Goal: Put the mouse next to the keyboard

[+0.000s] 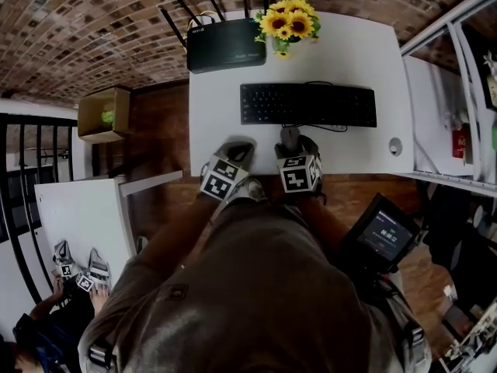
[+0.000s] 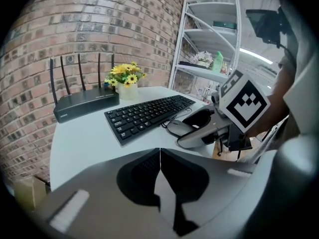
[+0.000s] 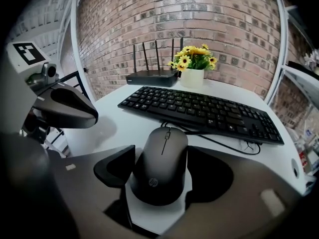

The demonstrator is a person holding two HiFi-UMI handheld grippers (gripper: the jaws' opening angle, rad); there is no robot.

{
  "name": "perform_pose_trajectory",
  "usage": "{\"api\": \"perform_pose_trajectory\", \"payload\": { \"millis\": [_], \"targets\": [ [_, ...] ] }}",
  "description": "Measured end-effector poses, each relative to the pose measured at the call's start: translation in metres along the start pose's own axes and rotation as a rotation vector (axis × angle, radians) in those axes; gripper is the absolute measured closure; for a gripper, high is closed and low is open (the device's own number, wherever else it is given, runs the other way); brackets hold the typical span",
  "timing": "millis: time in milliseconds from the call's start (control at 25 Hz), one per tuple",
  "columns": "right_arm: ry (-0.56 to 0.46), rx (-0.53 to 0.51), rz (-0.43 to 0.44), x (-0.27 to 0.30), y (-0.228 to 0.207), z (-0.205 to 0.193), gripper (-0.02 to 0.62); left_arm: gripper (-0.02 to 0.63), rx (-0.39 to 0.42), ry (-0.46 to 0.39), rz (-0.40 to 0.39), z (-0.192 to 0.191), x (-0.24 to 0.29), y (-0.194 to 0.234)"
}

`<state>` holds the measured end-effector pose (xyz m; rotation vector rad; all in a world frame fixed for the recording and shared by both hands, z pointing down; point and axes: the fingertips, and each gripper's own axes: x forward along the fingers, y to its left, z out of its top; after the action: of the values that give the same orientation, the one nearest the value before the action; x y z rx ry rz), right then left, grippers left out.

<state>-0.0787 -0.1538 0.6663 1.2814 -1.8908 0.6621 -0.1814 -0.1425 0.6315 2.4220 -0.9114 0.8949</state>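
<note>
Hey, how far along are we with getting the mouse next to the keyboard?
Done: nothing placed so far; the mouse lies on the white table, in front of the keyboard. In hand: the right gripper has its jaws against the mouse's sides; the left gripper is shut and empty. Left: lift the mouse, set it beside the keyboard, release.

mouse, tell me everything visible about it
The mouse is dark grey, matte plastic by its look, with a rounded shell, a scroll wheel at its nose and a small logo near its tail. It lies flat on the white table, nose toward the keyboard, just short of it and not touching it. The right gripper has its jaws wide on either flank, close against it; whether they press cannot be told.
</note>
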Motion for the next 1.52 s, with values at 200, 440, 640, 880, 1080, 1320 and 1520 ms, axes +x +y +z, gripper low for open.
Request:
{"api": "perform_pose_trajectory", "payload": {
  "millis": [200, 440, 640, 880, 1080, 1320, 1520],
  "targets": [
    [0.001, 0.016, -0.019, 0.0, -0.002, -0.001, 0.236, 0.601, -0.007, 0.003, -0.005, -0.003, 0.001, 0.0],
    [0.002, 0.085, -0.017, 0.0, -0.005, -0.001, 0.242, 0.601, -0.002, 0.005, -0.002, -0.002, -0.001, 0.0],
    [0.007, 0.092, -0.006, 0.002, -0.006, -0.002, 0.281, 0.601, 0.0, 0.007, -0.006, -0.003, -0.001, -0.001],
    [-0.023, 0.063, 0.005, -0.006, -0.008, 0.008, 0.285, 0.601, 0.012, 0.004, -0.009, 0.0, 0.0, -0.002],
    [-0.054, 0.06, 0.006, -0.011, -0.015, 0.012, 0.285, 0.601, 0.014, -0.007, -0.018, 0.001, 0.008, -0.005],
    [-0.09, 0.081, -0.034, -0.031, -0.05, 0.018, 0.285, 0.601, 0.016, -0.012, -0.032, 0.017, 0.021, -0.017],
    [-0.121, 0.121, -0.099, -0.05, -0.107, 0.022, 0.285, 0.601, 0.039, -0.038, -0.054, 0.044, 0.045, -0.038]
  ]
}}
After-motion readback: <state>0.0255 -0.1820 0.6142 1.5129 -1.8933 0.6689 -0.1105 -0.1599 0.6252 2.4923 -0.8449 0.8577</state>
